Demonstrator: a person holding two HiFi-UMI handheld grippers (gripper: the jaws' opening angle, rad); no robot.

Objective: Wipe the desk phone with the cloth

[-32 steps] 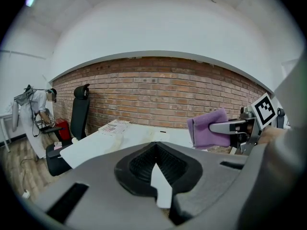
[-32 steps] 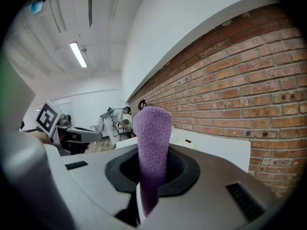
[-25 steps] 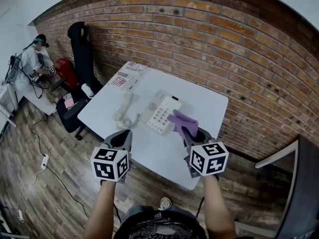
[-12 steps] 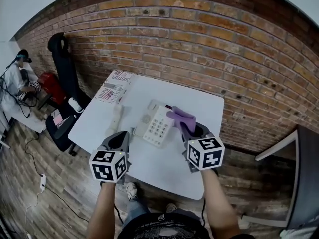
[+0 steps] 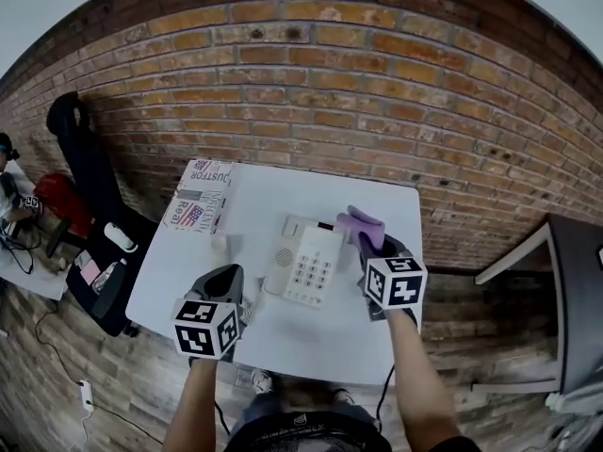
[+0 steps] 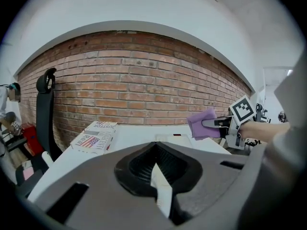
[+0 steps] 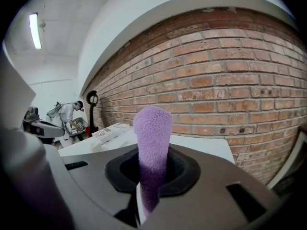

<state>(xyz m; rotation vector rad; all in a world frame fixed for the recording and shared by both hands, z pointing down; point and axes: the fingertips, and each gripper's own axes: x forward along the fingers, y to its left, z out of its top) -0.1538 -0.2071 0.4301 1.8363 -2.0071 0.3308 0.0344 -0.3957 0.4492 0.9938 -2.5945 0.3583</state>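
Observation:
The white desk phone (image 5: 306,262) lies in the middle of the white table (image 5: 396,215), keypad up. Its handset (image 5: 219,245) lies off the cradle to the left, with the near end hidden by my left gripper (image 5: 226,274). That gripper hovers at the table's near left, jaws shut with nothing between them. My right gripper (image 5: 369,243) is shut on a purple cloth (image 5: 359,222), held just above the phone's far right corner. The cloth (image 7: 152,138) sticks up out of the jaws in the right gripper view. The left gripper view also shows the cloth (image 6: 201,123) above the phone (image 6: 175,139).
A printed cardboard box (image 5: 200,196) lies on the table's far left corner. A brick wall (image 5: 377,92) runs right behind the table. A black office chair (image 5: 80,149) stands to the left, a dark desk edge (image 5: 565,290) to the right, and a person (image 5: 8,186) far left.
The right gripper with the cloth has moved from the phone's near right side toward its far right corner. The head view has swung, so the table sits squarer. The left gripper stays shut.

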